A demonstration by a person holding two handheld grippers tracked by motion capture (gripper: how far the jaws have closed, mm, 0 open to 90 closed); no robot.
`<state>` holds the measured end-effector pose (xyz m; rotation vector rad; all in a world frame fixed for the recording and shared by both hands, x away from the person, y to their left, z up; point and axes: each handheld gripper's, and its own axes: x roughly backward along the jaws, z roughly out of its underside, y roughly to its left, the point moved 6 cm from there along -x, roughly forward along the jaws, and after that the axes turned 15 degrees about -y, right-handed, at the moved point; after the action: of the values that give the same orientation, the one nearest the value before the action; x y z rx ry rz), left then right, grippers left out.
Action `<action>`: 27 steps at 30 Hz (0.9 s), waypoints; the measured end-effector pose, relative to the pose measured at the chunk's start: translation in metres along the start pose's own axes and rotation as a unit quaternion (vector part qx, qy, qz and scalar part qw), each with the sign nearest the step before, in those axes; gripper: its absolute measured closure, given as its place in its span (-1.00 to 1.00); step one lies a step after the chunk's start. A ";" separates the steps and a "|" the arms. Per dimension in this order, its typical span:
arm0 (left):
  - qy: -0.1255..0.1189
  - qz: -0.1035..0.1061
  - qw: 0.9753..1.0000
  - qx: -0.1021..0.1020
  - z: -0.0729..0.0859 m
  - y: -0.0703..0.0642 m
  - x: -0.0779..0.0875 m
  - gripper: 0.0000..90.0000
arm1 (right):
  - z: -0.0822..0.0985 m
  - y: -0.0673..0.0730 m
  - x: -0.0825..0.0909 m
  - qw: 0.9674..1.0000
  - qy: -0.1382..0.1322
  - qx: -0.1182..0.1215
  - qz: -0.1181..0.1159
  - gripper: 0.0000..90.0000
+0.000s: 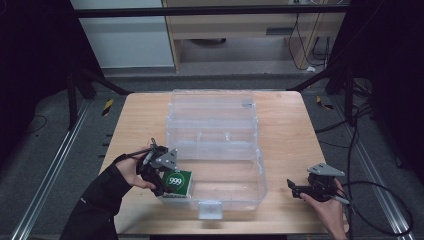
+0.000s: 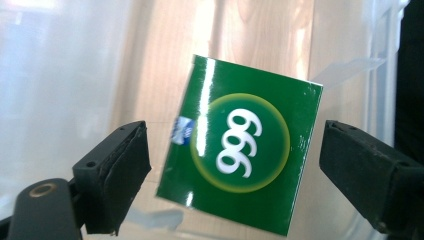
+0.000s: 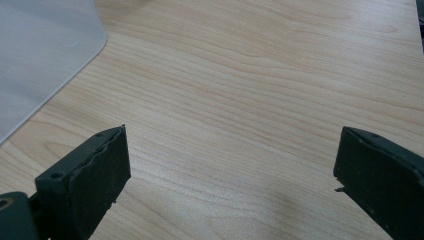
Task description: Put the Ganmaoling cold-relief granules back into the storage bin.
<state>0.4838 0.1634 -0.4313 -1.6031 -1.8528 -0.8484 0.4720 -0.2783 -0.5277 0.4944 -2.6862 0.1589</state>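
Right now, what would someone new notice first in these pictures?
The green box marked 999 stands out, lying at the near left corner of the clear plastic case, with the left gripper open around it, pads apart from its sides. The right gripper is open over bare wooden table.

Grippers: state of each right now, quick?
Left tool: open, jaws apart either side of the green box in the clear bin, not pressing on it.
Right tool: open, nothing between the jaws, over the table.
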 end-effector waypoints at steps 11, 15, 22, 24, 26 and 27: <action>-0.057 -0.073 0.995 0.049 0.010 0.004 0.038 -0.58 | 0.000 -0.001 0.002 1.000 -0.003 -0.005 0.001 -0.94; -0.070 -0.106 0.989 0.077 0.025 0.005 0.051 -0.56 | 0.000 -0.001 0.002 1.000 -0.004 -0.006 0.001 -0.94; -0.107 -0.165 0.970 0.143 0.055 0.007 0.061 -0.50 | 0.000 -0.001 0.003 1.000 -0.003 -0.008 0.003 -0.94; -0.114 -0.184 0.963 0.163 0.067 0.009 0.062 -0.50 | 0.000 -0.001 0.003 1.000 -0.003 -0.010 0.003 -0.94; -0.122 -0.198 0.956 0.180 0.077 0.010 0.062 -0.49 | 0.000 -0.001 0.003 1.000 -0.003 -0.009 0.002 -0.94; -0.132 -0.208 0.950 0.194 0.085 0.009 0.062 -0.48 | 0.000 -0.001 0.003 1.000 -0.004 -0.006 0.003 -0.94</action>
<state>0.4843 0.2686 -0.4390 -1.1397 -2.4209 -0.3970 0.4700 -0.2807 -0.5268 0.4829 -2.6951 0.1418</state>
